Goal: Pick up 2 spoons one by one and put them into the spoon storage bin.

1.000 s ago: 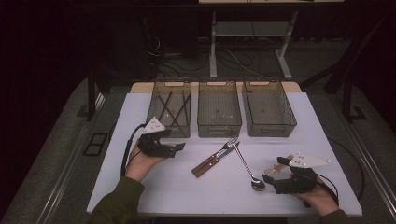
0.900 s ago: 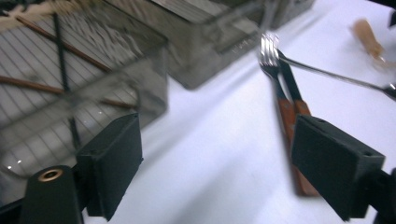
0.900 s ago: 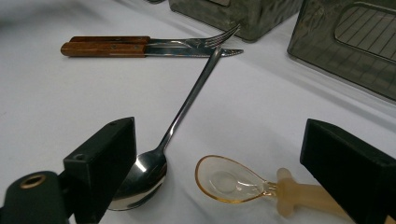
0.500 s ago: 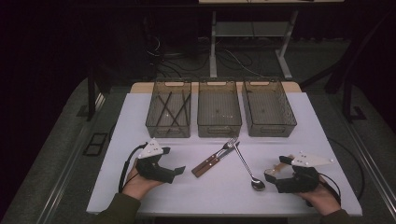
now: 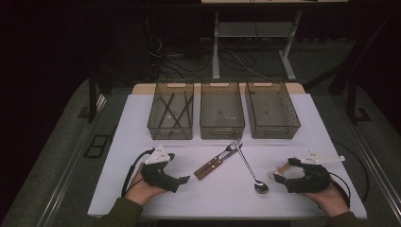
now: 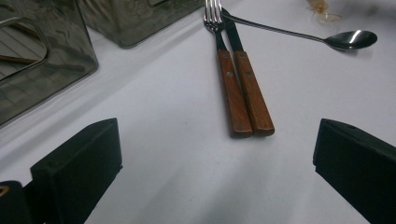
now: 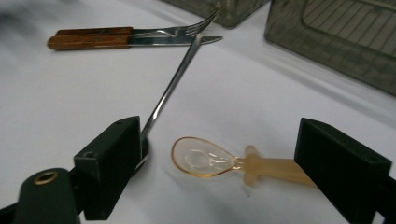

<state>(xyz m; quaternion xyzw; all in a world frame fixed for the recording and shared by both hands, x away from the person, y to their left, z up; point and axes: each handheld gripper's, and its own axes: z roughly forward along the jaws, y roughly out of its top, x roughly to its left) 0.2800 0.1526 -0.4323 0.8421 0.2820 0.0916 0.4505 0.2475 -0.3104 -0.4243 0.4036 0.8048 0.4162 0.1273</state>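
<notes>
High view: left gripper [image 5: 182, 179] and right gripper [image 5: 280, 171] flank loose cutlery before three bins [image 5: 222, 113], ready for sorting.
Left gripper view: jaws just spread wide, empty, lined up on wooden-handled fork [image 6: 227, 74] and knife [image 6: 247, 79].
Right gripper view: jaws just narrowing, straddling plastic spoon [image 7: 224, 163], not yet pinching; steel spoon [image 7: 173, 81] alongside.

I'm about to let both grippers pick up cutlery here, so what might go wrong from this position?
1. The right hand-held gripper straddles the small clear spoon, but its left jaw sits against the metal spoon; closing may nudge or pinch both.
2. The fork and knife lie side by side, handles touching, so the open left hand-held gripper could grab both.
</notes>
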